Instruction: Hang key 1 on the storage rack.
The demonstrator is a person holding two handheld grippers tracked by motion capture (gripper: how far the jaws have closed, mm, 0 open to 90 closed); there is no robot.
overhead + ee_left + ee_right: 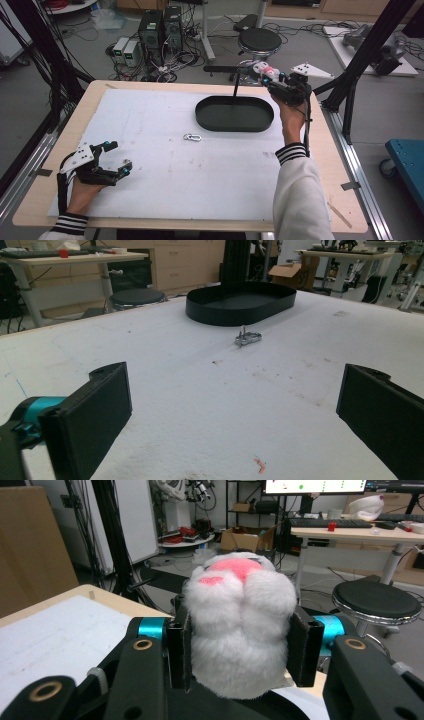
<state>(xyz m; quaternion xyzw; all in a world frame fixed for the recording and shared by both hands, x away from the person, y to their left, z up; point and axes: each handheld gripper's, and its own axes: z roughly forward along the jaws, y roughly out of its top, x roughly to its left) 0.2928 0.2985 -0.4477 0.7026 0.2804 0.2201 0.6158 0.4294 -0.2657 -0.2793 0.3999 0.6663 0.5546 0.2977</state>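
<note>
The right gripper (pixel 240 650) clamps a white plush toy (pixel 240 630) with pink patches above the black tray's (pixel 234 115) far rim, its lower part hidden between the jaws. The left gripper (pixel 117 157) rests open on the counter (pixel 60 200).

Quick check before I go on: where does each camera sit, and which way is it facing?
High view: above the near table edge, looking forward and down; both forearms, left gripper, right gripper show.
Left gripper view: low over the white mat, facing the black tray and metal clip; own open fingers.
Right gripper view: raised, facing the room; fingers clamp a white plush toy.
High and left gripper views share tray and clip.
</note>
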